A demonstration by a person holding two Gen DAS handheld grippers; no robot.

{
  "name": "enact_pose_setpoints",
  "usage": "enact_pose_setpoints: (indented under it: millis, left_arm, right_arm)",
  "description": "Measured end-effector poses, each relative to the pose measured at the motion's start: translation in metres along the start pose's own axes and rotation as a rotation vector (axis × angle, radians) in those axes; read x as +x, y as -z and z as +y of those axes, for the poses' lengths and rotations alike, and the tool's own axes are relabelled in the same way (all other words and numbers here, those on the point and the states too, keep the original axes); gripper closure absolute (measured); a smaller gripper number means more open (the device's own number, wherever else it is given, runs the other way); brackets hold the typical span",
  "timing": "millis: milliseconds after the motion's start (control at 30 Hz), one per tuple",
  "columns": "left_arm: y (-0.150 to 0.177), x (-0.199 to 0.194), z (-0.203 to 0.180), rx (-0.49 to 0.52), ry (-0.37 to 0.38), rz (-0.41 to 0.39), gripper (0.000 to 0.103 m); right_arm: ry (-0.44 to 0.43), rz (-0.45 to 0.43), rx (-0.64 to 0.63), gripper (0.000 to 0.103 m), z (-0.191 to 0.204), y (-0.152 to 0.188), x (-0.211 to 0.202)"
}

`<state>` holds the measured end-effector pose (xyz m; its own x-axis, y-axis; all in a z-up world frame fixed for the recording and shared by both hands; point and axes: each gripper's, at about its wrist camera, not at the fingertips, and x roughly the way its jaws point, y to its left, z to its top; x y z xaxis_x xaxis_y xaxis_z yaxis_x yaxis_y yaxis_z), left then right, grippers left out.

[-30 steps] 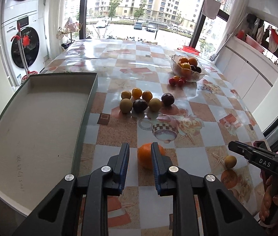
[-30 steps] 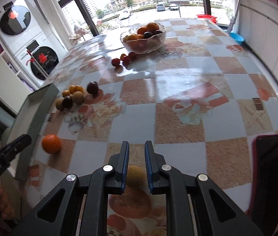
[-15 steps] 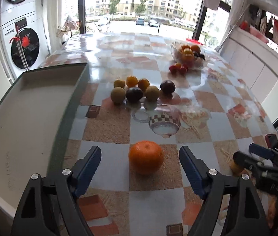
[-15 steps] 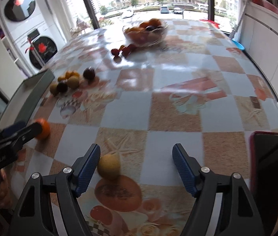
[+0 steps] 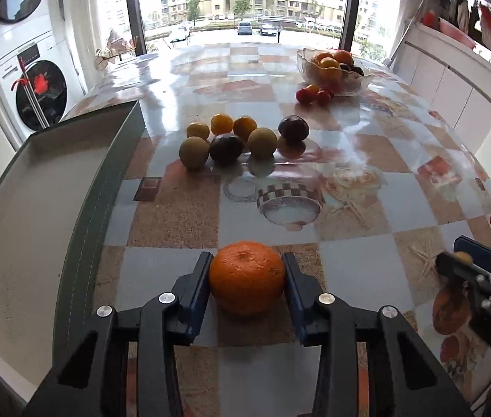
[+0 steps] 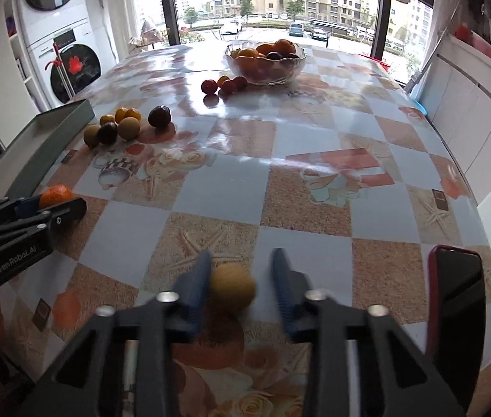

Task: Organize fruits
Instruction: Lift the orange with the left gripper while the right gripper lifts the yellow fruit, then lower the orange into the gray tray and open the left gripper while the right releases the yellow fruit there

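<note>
My left gripper [image 5: 247,278] is shut on an orange [image 5: 247,281] near the table's front edge; it also shows in the right wrist view [image 6: 54,196]. My right gripper [image 6: 240,274] has a small yellow fruit [image 6: 233,286] between its jaws; the left pad touches it and a gap remains at the right pad, and the frame is blurred. A cluster of several yellow, orange and dark fruits [image 5: 242,137] lies mid-table. A glass bowl [image 5: 335,69] of fruit stands at the far right with small red fruits [image 5: 313,94] beside it.
A large shallow grey tray [image 5: 37,215] lies along the table's left side. A dark phone with a red edge [image 6: 455,299] lies at the table's right front edge. Washing machines stand at the left, white cabinets at the right.
Both grippers opened wide half a second ago, then closed in. The left has closed on the orange. The right has narrowed around the yellow fruit.
</note>
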<state>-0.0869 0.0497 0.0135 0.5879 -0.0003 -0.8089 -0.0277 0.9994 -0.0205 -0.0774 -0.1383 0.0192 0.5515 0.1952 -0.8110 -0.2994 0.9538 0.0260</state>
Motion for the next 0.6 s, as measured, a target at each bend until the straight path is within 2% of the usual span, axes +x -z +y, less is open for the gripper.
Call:
enact_pose_setpoints:
  millis: [167,333,500,600]
  left_arm:
    - [-0.001,-0.010,0.014,-0.063,0.056,0.008,0.062]
    - [-0.009,-0.039,0.035,-0.097,0.056,-0.060,0.062]
    - [-0.014,-0.060,0.069,-0.145,0.037,-0.111,0.062]
    - [-0.013,-0.066,0.092,-0.168,-0.016,-0.128,0.062]
  right_arm:
    - [-0.071,0.009,0.083,0.075,-0.008,0.001,-0.007]
    - [-0.166,0.010,0.155,0.075,-0.010,-0.013,-0.014]
    - [-0.192,0.011,0.112,0.075,0.015,-0.029,-0.018]
    - [-0.237,0.025,0.078,0.075,0.040,-0.040,-0.016]
